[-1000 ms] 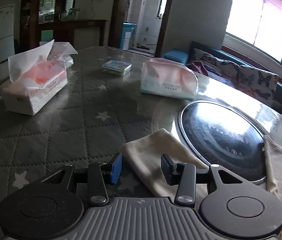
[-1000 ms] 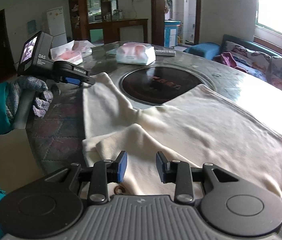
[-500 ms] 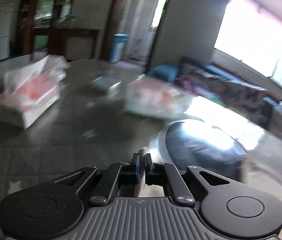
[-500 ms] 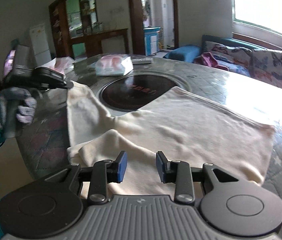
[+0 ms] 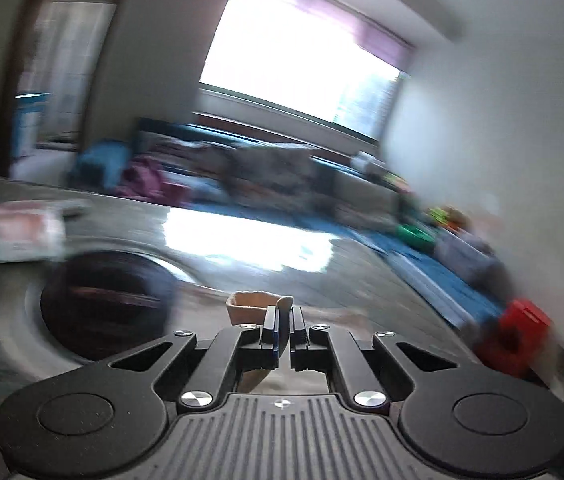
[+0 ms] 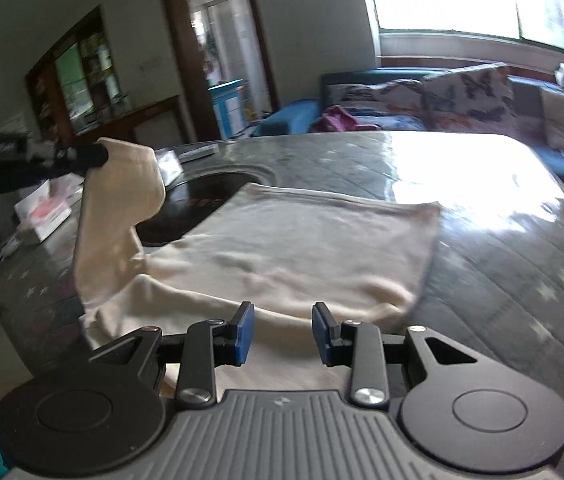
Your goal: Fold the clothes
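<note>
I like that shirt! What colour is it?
The shirt is cream, plain all over. Right wrist view shows it best.

garment [image 6: 301, 248] on table [image 6: 501, 280], sofa [image 6: 441, 92] behind

A home living room — sofa [image 6: 461, 92] with butterfly cushions, quilted dining table [image 6: 521, 260], tissue packs [image 6: 42, 216].

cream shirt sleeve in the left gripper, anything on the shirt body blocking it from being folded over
Nothing visible does. The left gripper is shut on the sleeve, lifted above the table. The shirt body lies flat and bare. The right gripper hovers open over its near hem, and the tissue packs sit off to the side.
</note>
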The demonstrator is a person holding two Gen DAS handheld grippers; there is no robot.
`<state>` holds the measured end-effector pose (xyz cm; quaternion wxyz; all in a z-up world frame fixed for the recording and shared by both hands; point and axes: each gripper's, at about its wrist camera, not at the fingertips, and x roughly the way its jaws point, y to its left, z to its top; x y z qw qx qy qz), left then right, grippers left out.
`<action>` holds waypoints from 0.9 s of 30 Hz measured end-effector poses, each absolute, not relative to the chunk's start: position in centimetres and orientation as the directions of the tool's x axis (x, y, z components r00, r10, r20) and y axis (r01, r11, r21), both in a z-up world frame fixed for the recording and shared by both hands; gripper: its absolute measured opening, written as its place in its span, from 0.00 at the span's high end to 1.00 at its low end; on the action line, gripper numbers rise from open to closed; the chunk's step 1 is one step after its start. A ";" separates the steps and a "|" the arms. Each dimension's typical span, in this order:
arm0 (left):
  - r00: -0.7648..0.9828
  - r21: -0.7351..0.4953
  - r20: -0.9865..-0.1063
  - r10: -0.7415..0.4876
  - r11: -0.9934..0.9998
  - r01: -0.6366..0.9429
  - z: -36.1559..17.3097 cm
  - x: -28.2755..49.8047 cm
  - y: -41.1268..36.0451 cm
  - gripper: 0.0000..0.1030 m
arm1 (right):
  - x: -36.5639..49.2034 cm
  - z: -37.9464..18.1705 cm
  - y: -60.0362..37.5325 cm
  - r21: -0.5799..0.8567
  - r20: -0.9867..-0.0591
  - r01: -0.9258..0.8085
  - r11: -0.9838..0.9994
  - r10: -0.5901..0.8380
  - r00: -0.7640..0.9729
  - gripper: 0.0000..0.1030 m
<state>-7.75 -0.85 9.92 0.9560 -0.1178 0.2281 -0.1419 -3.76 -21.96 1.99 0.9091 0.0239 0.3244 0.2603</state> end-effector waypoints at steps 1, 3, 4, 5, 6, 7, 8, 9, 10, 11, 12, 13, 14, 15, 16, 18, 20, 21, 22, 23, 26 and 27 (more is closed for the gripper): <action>0.837 -0.286 -0.412 -0.361 0.923 0.257 9.6 -7.7 -2.1 0.95 | -3.8 1.9 -22.6 0.223 -0.579 -0.443 0.868 0.484 0.657 0.69; 0.804 -0.280 -0.429 -0.412 0.907 0.315 8.8 -7.4 -4.1 0.95 | -4.0 1.6 -23.5 0.240 -0.579 -0.422 0.874 0.478 0.660 0.69; 0.783 -0.272 -0.440 -0.439 0.896 0.350 8.3 -7.2 -5.1 0.95 | -4.1 1.6 -23.9 0.248 -0.580 -0.413 0.877 0.476 0.662 0.69; 0.767 -0.266 -0.451 -0.456 0.889 0.372 7.8 -7.1 -5.9 0.95 | -4.2 1.5 -24.3 0.257 -0.580 -0.402 0.879 0.473 0.663 0.69; 0.750 -0.262 -0.467 -0.468 0.884 0.388 7.3 -6.9 -6.6 0.95 | -4.3 1.4 -24.6 0.265 -0.580 -0.395 0.880 0.473 0.663 0.69; 0.728 -0.262 -0.483 -0.487 0.874 0.410 6.7 -6.7 -7.2 0.95 | -4.4 1.4 -24.8 0.270 -0.581 -0.389 0.881 0.471 0.663 0.69; 0.704 -0.264 -0.499 -0.506 0.862 0.433 6.2 -6.4 -7.8 0.95 | -4.5 1.3 -25.0 0.272 -0.583 -0.384 0.882 0.469 0.664 0.69; 0.687 -0.260 -0.516 -0.512 0.858 0.444 5.7 -6.3 -8.3 0.95 | -4.6 1.2 -25.2 0.274 -0.585 -0.380 0.883 0.467 0.664 0.69; 0.671 -0.255 -0.534 -0.514 0.855 0.452 5.3 -6.2 -8.7 0.93 | -4.6 1.1 -25.3 0.277 -0.586 -0.376 0.884 0.466 0.664 0.69; 0.653 -0.258 -0.547 -0.523 0.848 0.463 4.9 -6.1 -9.0 0.92 | -4.6 1.0 -25.4 0.280 -0.586 -0.373 0.885 0.465 0.664 0.69; 0.642 -0.262 -0.558 -0.526 0.845 0.465 4.6 -6.1 -9.0 0.91 | -4.5 1.0 -25.4 0.285 -0.585 -0.370 0.884 0.466 0.663 0.69; 0.631 -0.267 -0.568 -0.529 0.843 0.466 4.3 -6.1 -8.9 0.89 | -4.4 1.0 -25.4 0.291 -0.585 -0.368 0.883 0.469 0.662 0.69; 0.629 -0.266 -0.569 -0.529 0.843 0.468 4.2 -6.3 -8.8 0.89 | -4.4 1.0 -25.4 0.298 -0.584 -0.365 0.882 0.471 0.661 0.69; 0.629 -0.263 -0.569 -0.529 0.843 0.470 4.2 -6.4 -8.7 0.87 | -4.3 0.9 -25.4 0.304 -0.583 -0.366 0.880 0.476 0.658 0.69; 0.636 -0.258 -0.567 -0.523 0.846 0.466 4.3 -6.3 -8.0 0.82 | -4.3 0.9 -25.4 0.311 -0.583 -0.368 0.876 0.481 0.654 0.69; 0.659 -0.249 -0.556 -0.506 0.858 0.449 4.7 -6.6 -6.3 0.76 | -4.2 0.9 -24.9 0.312 -0.586 -0.382 0.870 0.492 0.644 0.69; 0.688 -0.237 -0.545 -0.479 0.875 0.422 5.0 -6.9 -4.3 0.72 | -4.1 0.9 -24.2 0.311 -0.589 -0.397 0.864 0.503 0.633 0.69; 0.699 -0.232 -0.543 -0.466 0.883 0.409 5.1 -7.0 -3.4 0.71 | -4.1 0.9 -23.9 0.314 -0.591 -0.401 0.860 0.508 0.627 0.69; 0.714 -0.220 -0.543 -0.442 0.895 0.387 5.1 -7.1 -2.3 0.69 | -4.1 0.8 -23.5 0.318 -0.594 -0.406 0.857 0.514 0.619 0.69; 0.729 -0.207 -0.546 -0.414 0.909 0.361 5.0 -7.2 -1.4 0.68 | -4.1 0.7 -23.2 0.326 -0.598 -0.410 0.852 0.522 0.608 0.69; 0.748 -0.191 -0.571 -0.338 0.941 0.280 4.2 -7.0 1.5 0.67 | -4.0 0.1 -22.3 0.317 -0.617 -0.419 0.851 0.520 0.590 0.69; 0.748 -0.191 -0.582 -0.318 0.948 0.254 3.9 -7.0 2.2 0.67 | -4.0 0.0 -22.1 0.307 -0.622 -0.420 0.854 0.514 0.590 0.69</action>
